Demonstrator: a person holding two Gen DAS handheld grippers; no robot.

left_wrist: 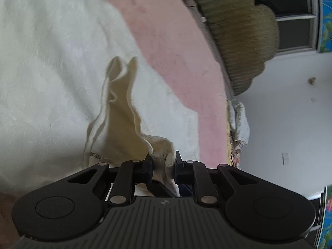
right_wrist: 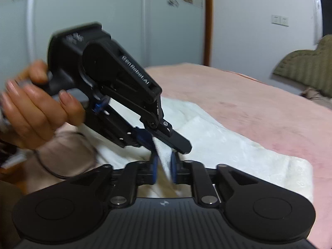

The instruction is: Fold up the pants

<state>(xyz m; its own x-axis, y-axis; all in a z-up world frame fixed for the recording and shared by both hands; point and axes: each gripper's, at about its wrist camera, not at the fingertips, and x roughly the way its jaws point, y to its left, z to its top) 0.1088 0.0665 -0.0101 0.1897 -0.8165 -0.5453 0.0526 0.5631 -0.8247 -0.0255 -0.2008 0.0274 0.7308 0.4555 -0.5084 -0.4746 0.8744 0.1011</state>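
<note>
White textured pants [left_wrist: 62, 72] lie spread on a pink bed cover [left_wrist: 166, 41]. A cream fold of the pants [left_wrist: 122, 114] rises from the cloth to my left gripper [left_wrist: 164, 157], which is shut on its bunched edge. In the right wrist view the pants [right_wrist: 238, 145] stretch away to the right. My right gripper [right_wrist: 164, 166] is shut on a strip of the white cloth between its blue pads [right_wrist: 154, 170]. Just above it, a hand [right_wrist: 35, 108] holds the left gripper [right_wrist: 166, 145], which pinches the same raised edge.
The bed's edge [left_wrist: 232, 124] runs down the right of the left wrist view, with white floor beyond. A green ribbed cushion [left_wrist: 238, 31] stands at the bed's end, below a window [left_wrist: 294, 10]. Frosted sliding doors [right_wrist: 103, 31] and a white wall stand behind the bed cover [right_wrist: 259, 103].
</note>
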